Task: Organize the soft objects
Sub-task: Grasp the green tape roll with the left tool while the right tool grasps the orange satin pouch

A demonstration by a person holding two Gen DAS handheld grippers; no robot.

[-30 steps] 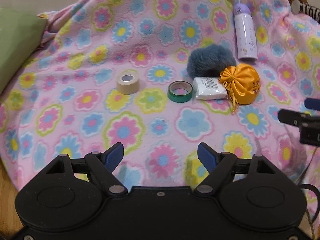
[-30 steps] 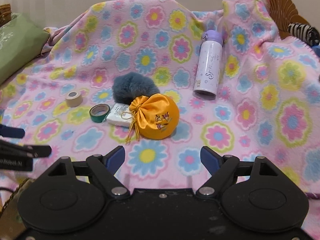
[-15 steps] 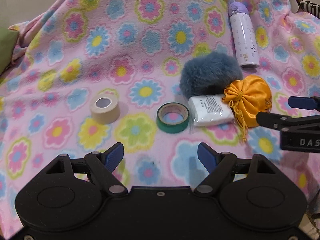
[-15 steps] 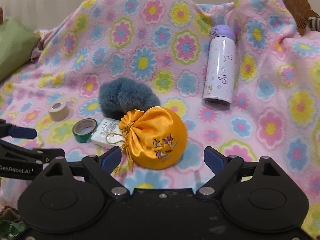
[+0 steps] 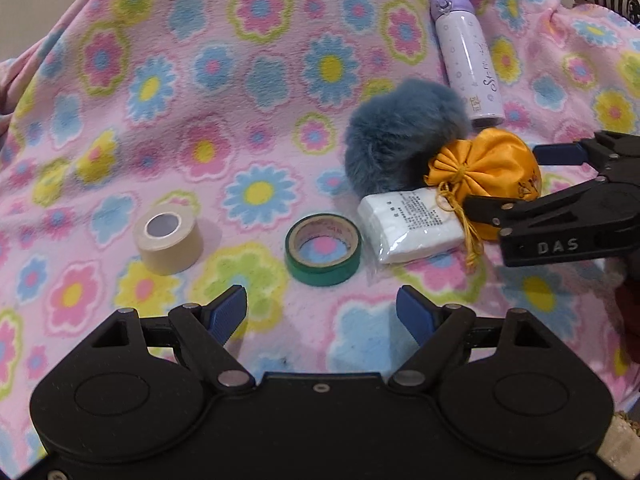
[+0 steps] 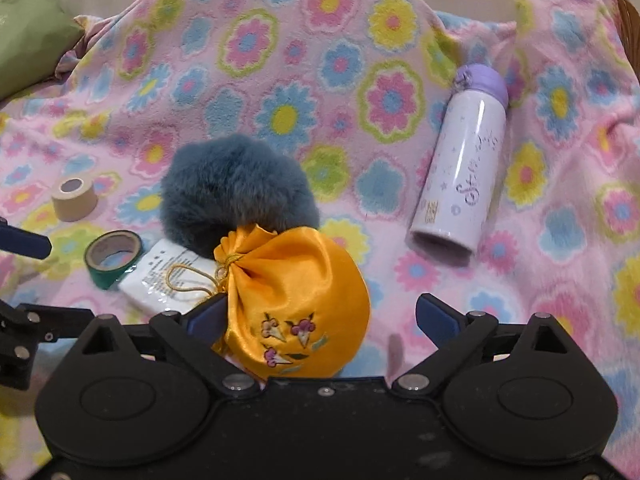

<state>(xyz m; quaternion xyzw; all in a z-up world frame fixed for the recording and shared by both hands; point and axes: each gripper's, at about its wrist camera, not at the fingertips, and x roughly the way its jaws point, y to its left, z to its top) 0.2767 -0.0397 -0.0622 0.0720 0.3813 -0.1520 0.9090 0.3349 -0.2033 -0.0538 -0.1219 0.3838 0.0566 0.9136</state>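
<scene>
The right gripper [image 6: 322,318] stands with its blue-padded fingers spread wide on either side of an orange satin pouch [image 6: 294,300], which fills the lower middle of the right wrist view; the left pad is partly hidden behind the pouch and the right pad stands clear of it. Whether the left pad touches the fabric cannot be told. In the left wrist view the same gripper enters from the right edge, one finger in front of the pouch and one behind it.

The left gripper [image 5: 321,312] hangs with its fingers apart above a flowered pink blanket [image 5: 200,80], holding nothing, just below a green tape roll [image 5: 323,249].

The pouch's drawstring trails over a white wrapped packet [image 5: 410,224] at centre right of the left wrist view. A fluffy blue-grey pompom [image 5: 400,136] sits directly above the packet, touching the pouch. A beige tape roll [image 5: 168,236] stands apart at centre left. A white bottle with a lilac cap [image 6: 464,168] lies tilted on the blanket at upper right of the right wrist view. A green cushion [image 6: 28,36] shows at upper left.
</scene>
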